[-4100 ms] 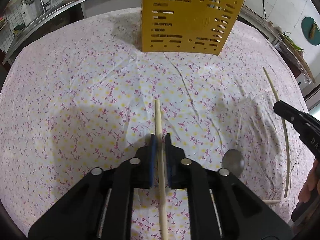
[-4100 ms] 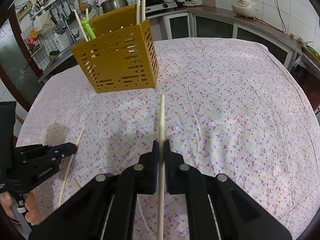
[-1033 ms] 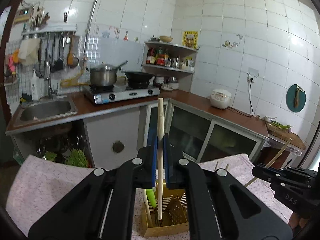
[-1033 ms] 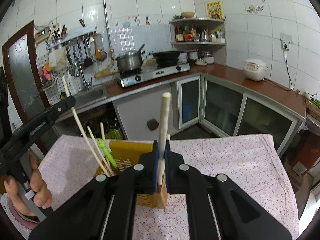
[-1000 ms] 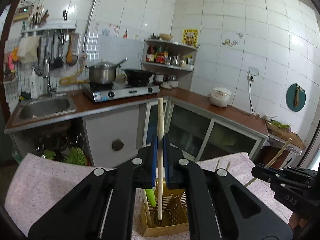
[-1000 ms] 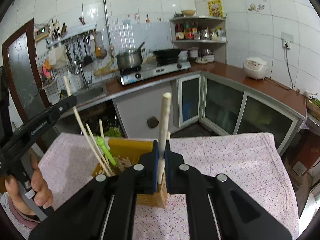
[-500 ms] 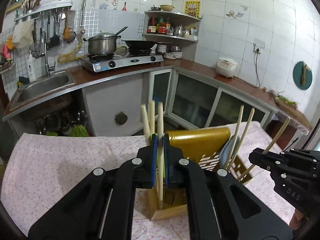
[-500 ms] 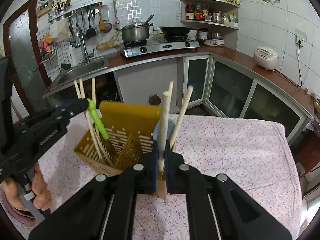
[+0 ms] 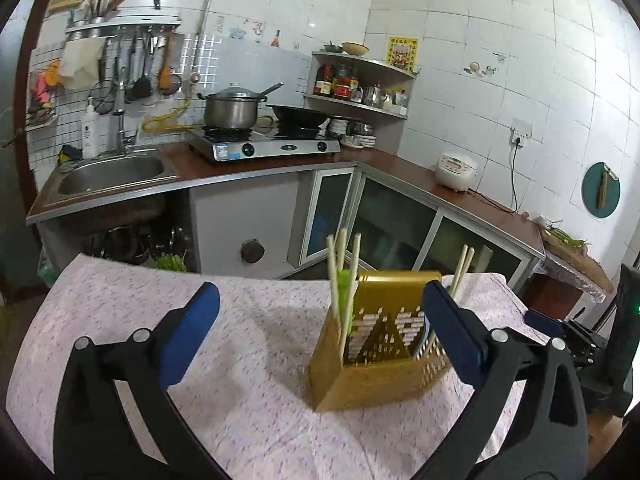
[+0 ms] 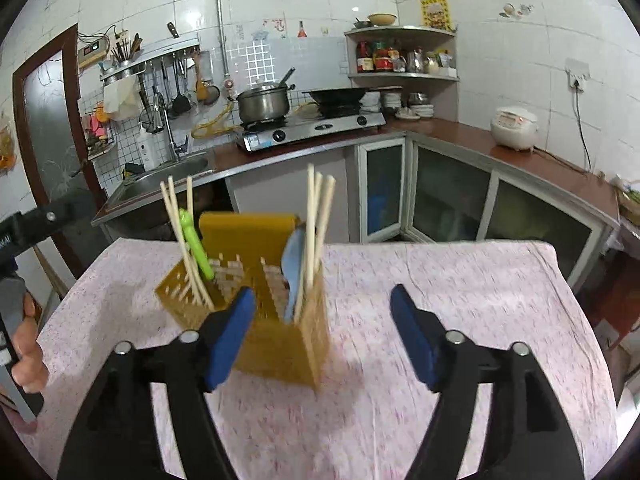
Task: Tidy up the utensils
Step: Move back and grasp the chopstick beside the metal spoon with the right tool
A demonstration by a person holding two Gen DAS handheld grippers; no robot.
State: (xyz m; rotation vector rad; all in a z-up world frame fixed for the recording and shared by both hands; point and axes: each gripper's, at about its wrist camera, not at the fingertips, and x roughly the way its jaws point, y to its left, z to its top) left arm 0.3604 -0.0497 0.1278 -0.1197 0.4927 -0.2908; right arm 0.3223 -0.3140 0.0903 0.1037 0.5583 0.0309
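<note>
Left wrist view: left gripper (image 9: 320,340) gapes wide, empty; right gripper (image 10: 322,332) too. Chopsticks (image 10: 318,236) stand in the yellow holder (image 9: 372,364) on the counter (image 9: 260,360) (light, stiff, slick; pinch mid-shaft).

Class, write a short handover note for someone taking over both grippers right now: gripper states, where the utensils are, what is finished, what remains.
Left gripper: open, empty. Right gripper: open, empty.
Yellow utensil holder stands on the floral tablecloth.
One end compartment holds chopsticks with a green utensil; the other holds more chopsticks and a blue spoon.
Done: both chopsticks are released into the holder.
Left: no loose utensils show here; check the table nearer you.
</note>
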